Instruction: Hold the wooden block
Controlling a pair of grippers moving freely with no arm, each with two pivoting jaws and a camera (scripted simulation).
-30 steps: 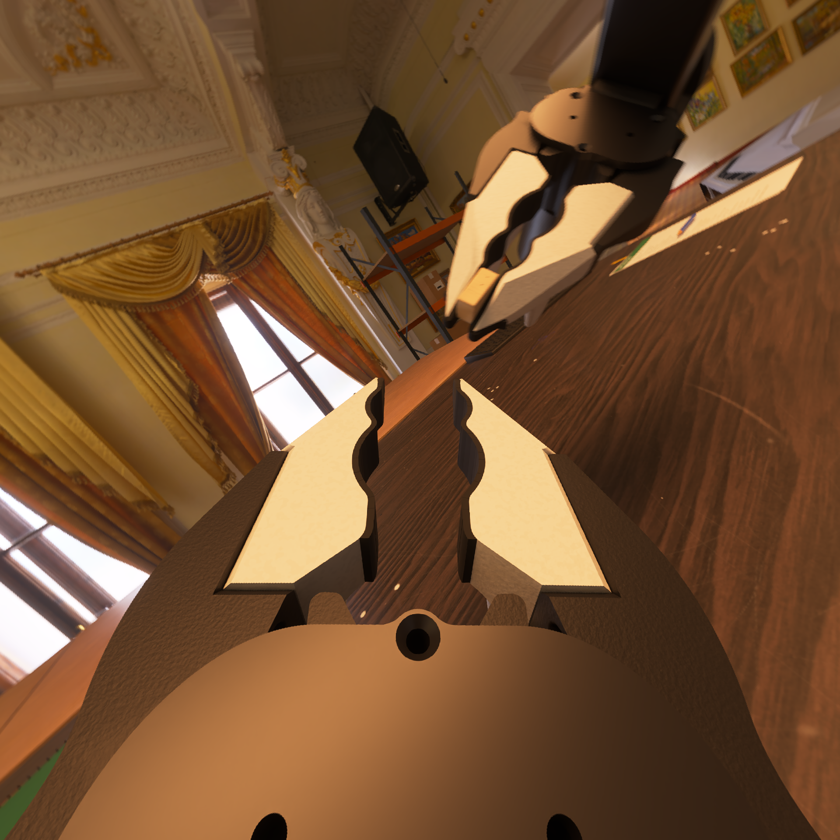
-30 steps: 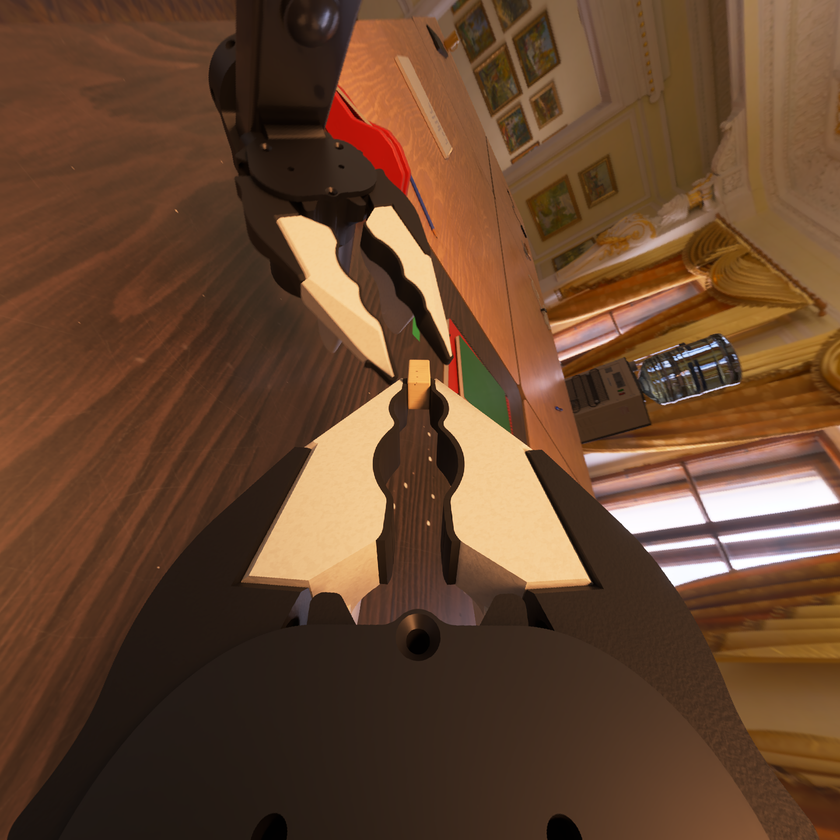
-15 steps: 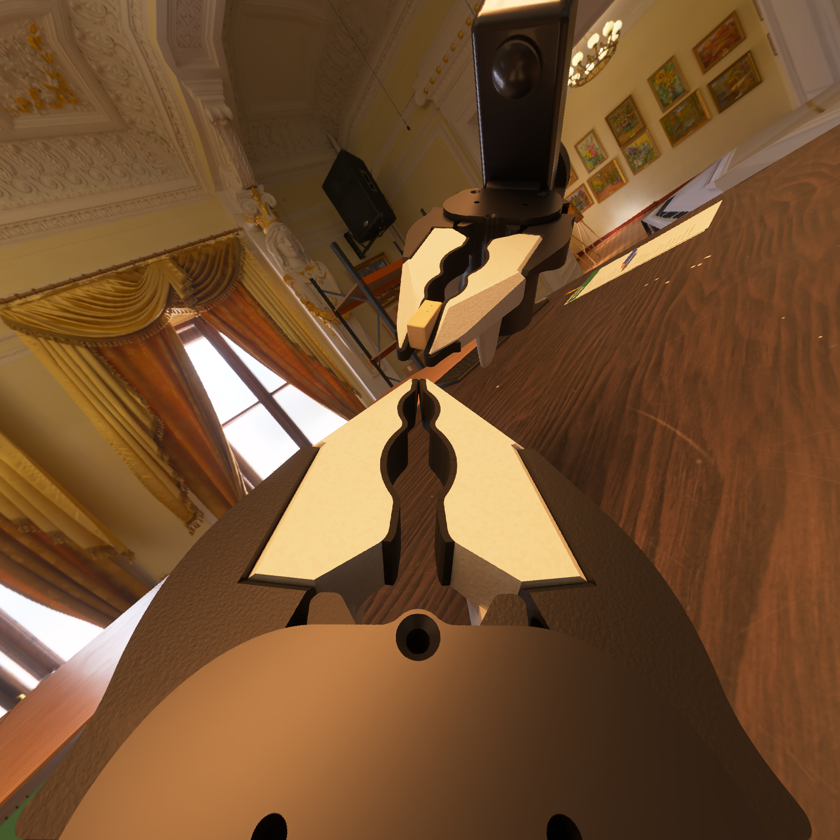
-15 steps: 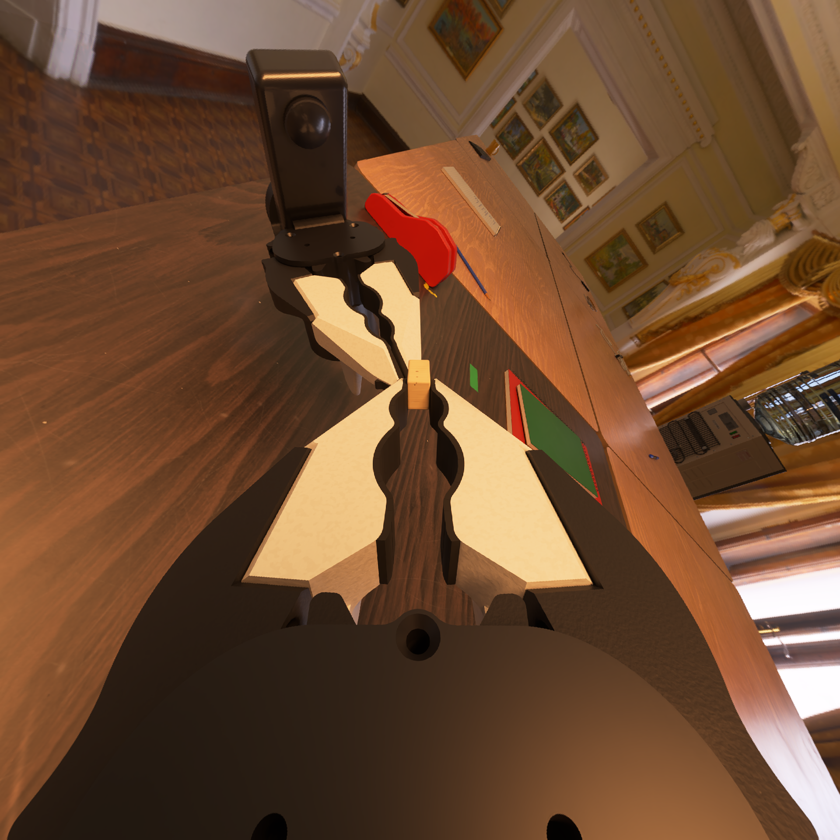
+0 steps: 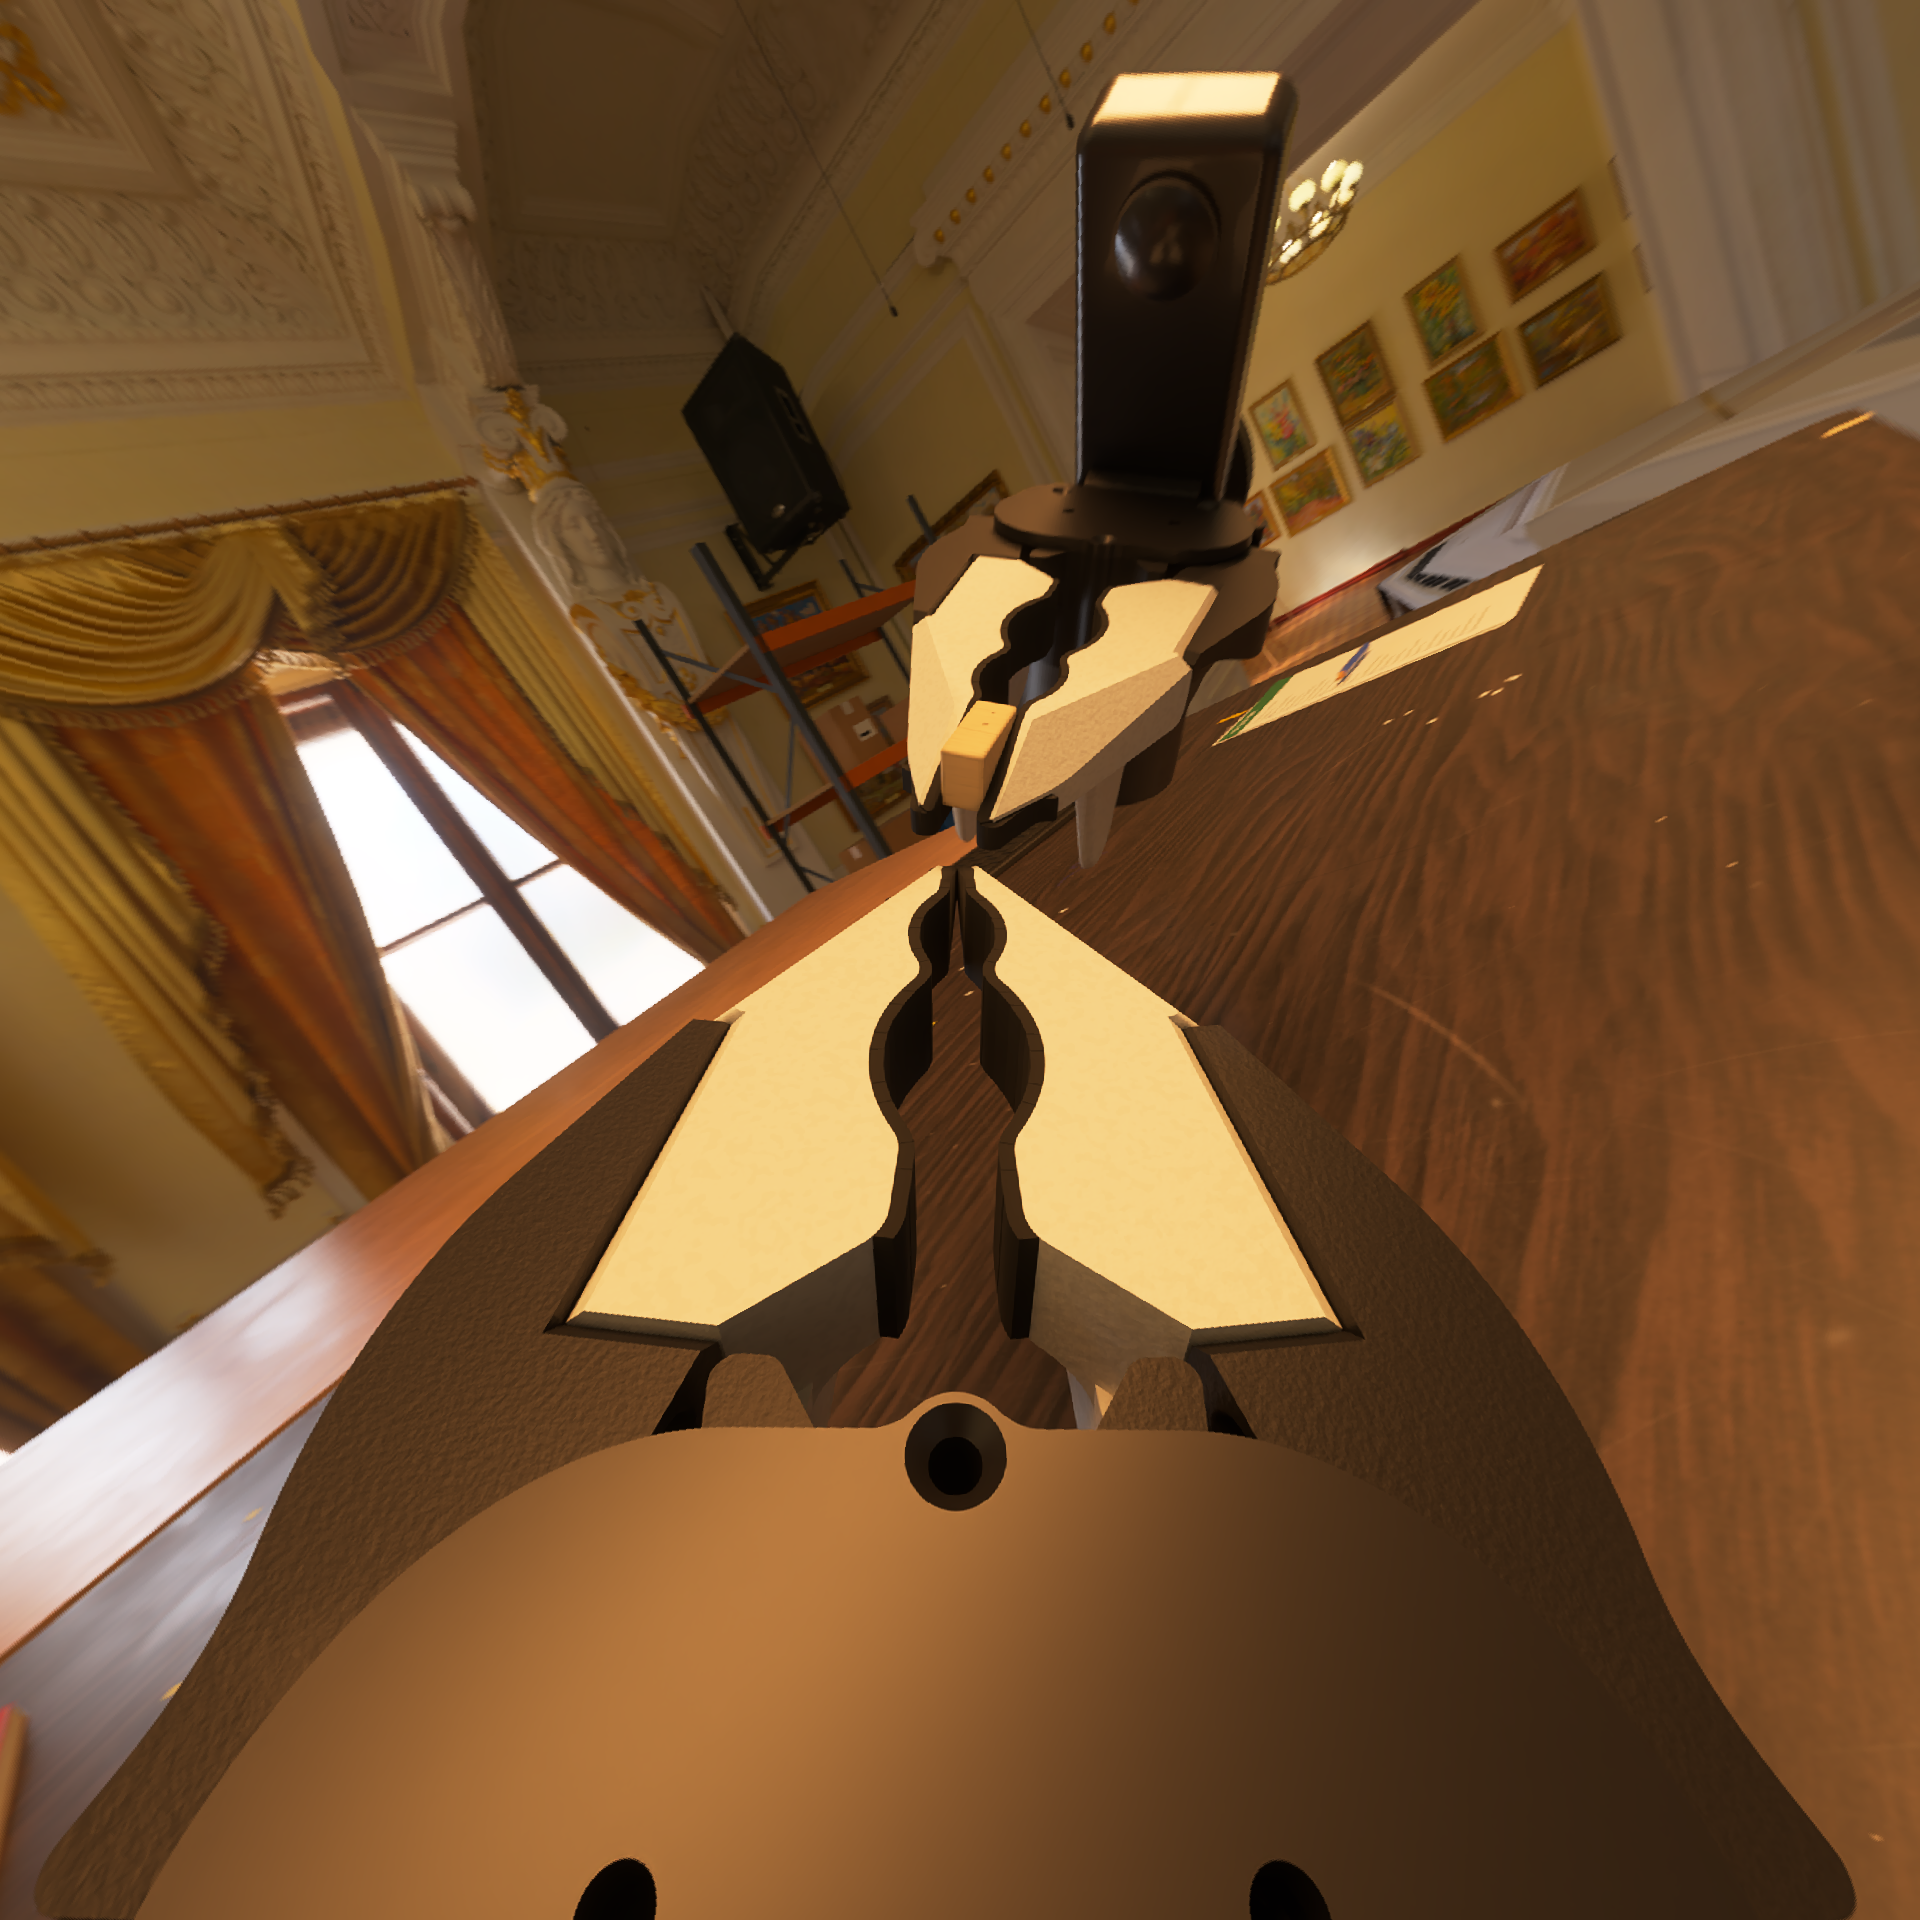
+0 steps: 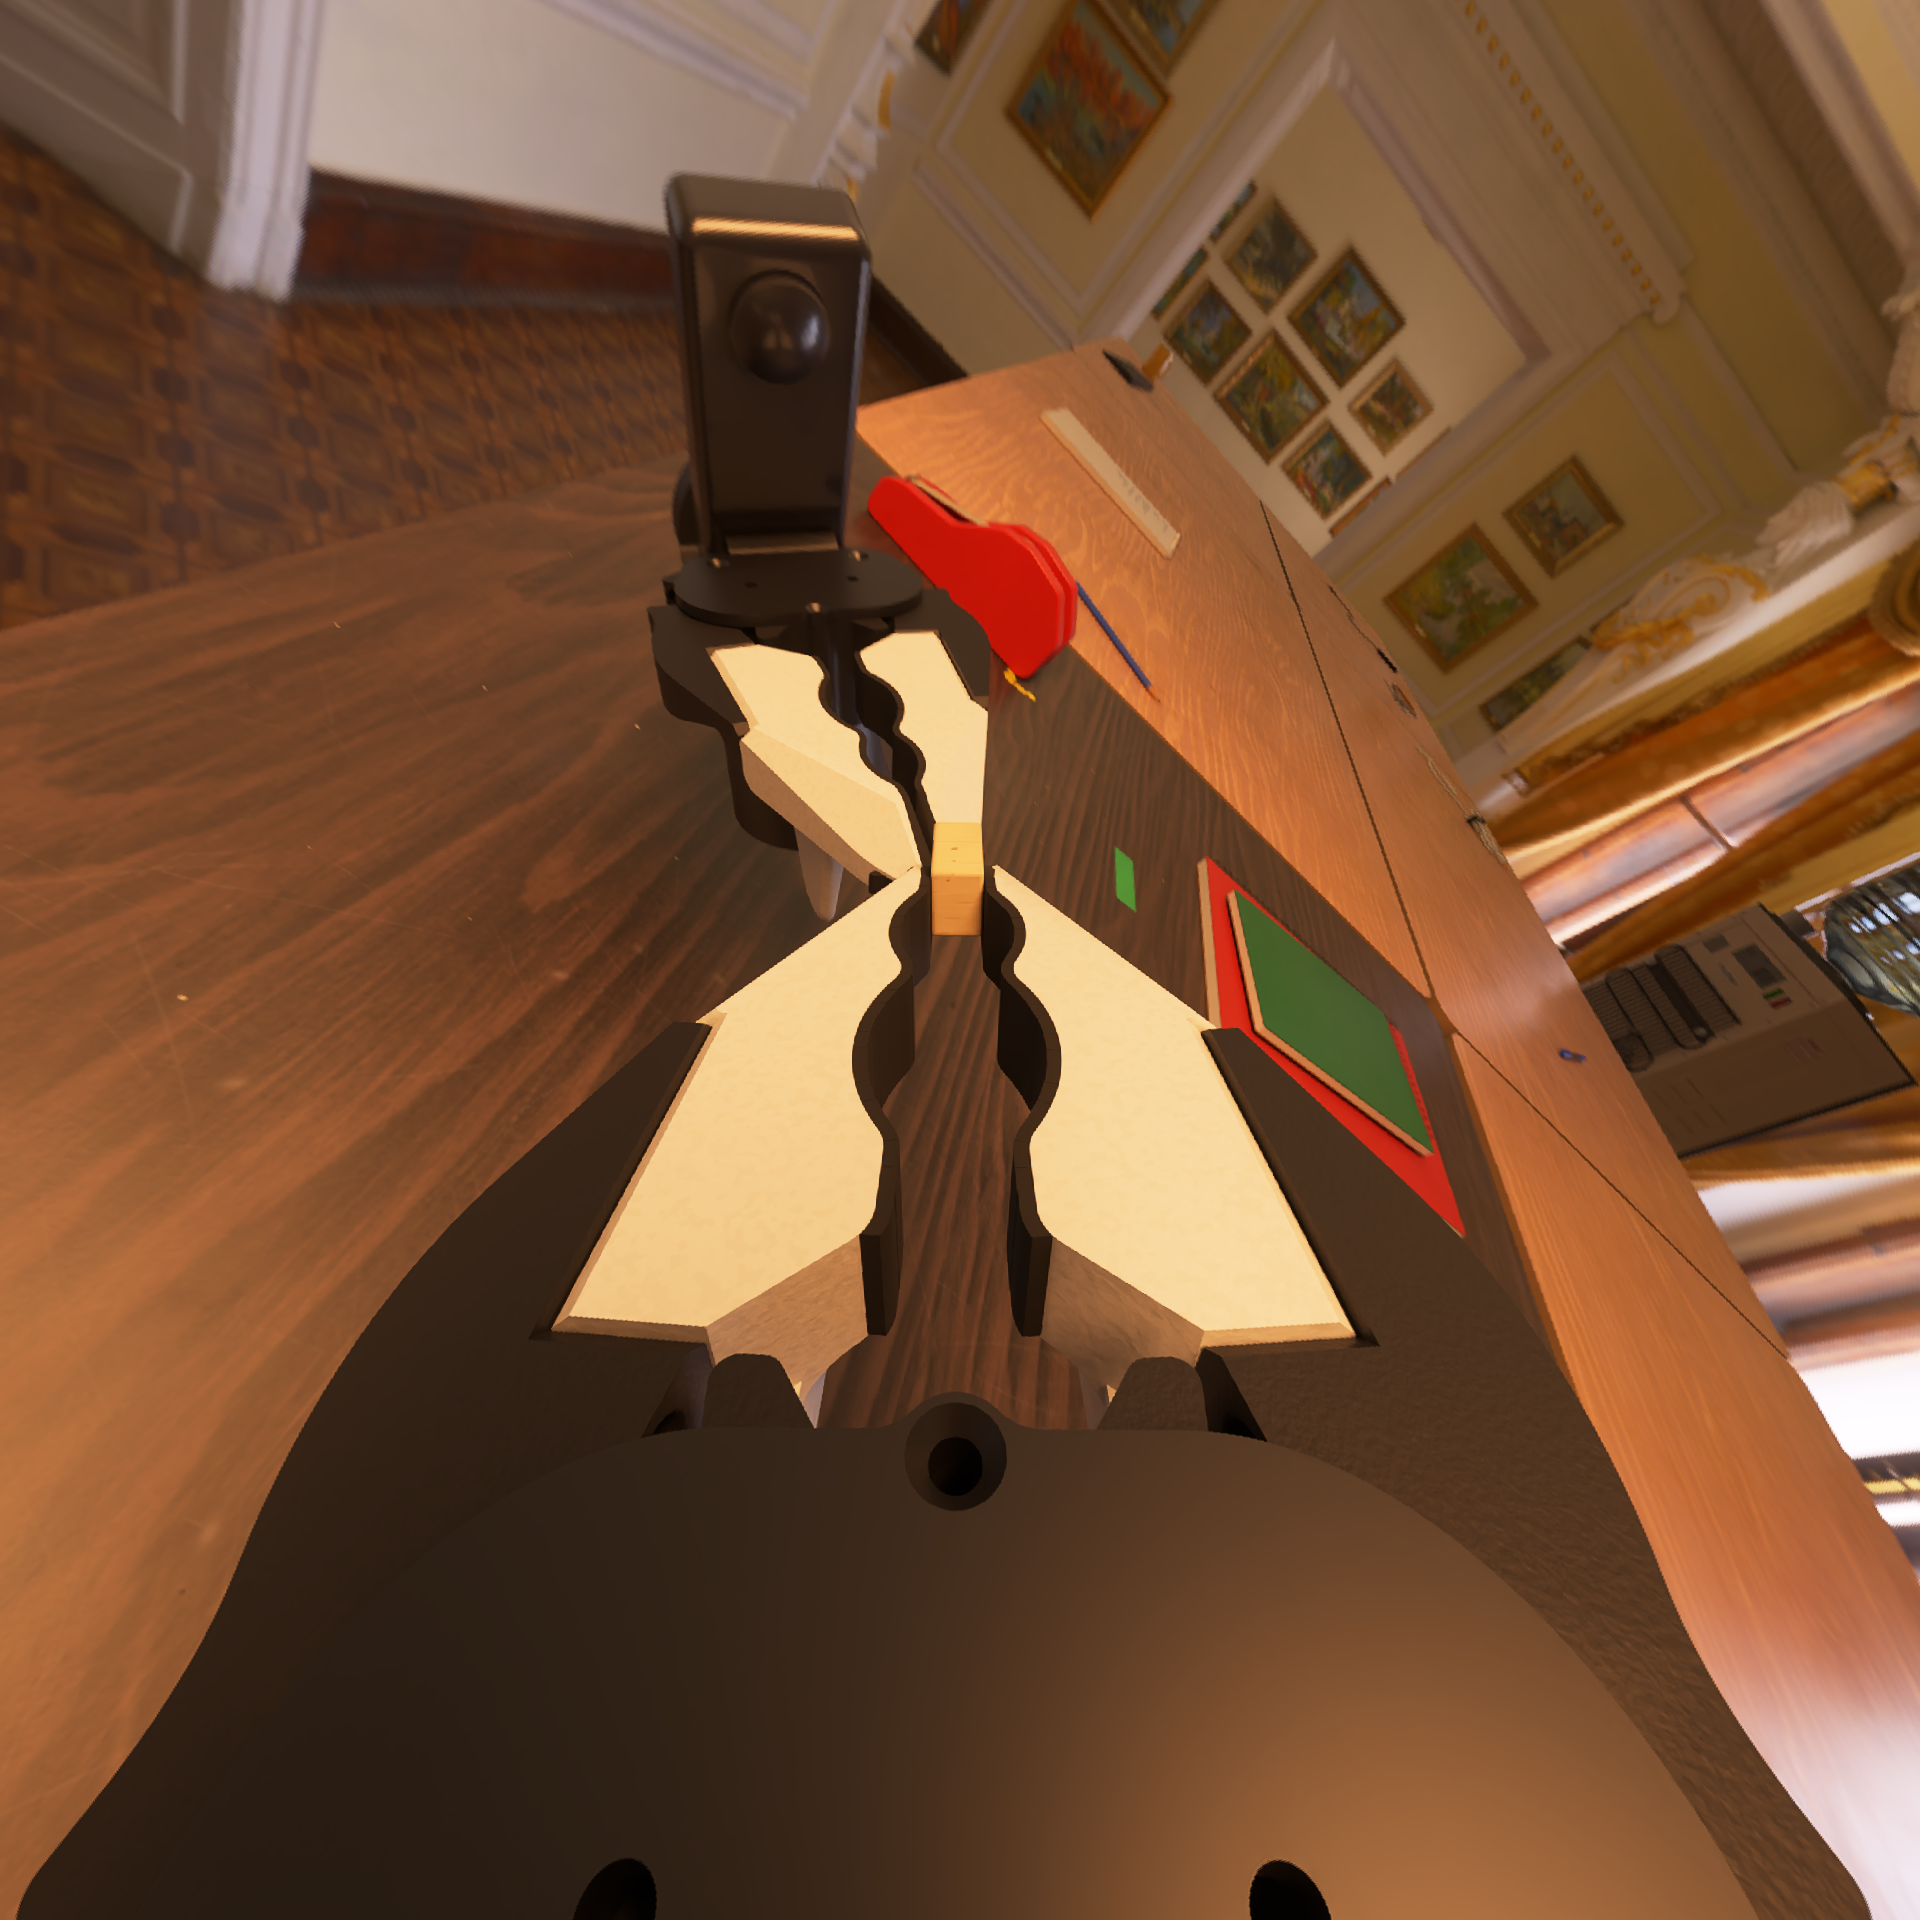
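A small pale wooden block (image 6: 956, 894) is pinched between the tips of my right gripper (image 6: 954, 875), above the dark wooden table (image 6: 312, 935). In the left wrist view the block (image 5: 975, 753) shows in the right gripper (image 5: 971, 805), just ahead of and above my left gripper (image 5: 954, 881). The left gripper's jaws are shut tip to tip with nothing between them. In the right wrist view the left gripper (image 6: 930, 844) faces mine, its tips right beside the block; I cannot tell if they touch it.
A red case (image 6: 977, 571), a pale ruler (image 6: 1112, 478) and a blue pencil (image 6: 1117, 655) lie beyond the left gripper. A green board on a red one (image 6: 1330, 1029) and a small green piece (image 6: 1124, 878) lie to the right. A paper strip (image 5: 1392, 644) lies farther off.
My left gripper has shut from open, with nothing in it. The two grippers have drawn apart a little and levelled out. The right gripper has kept hold of the block.
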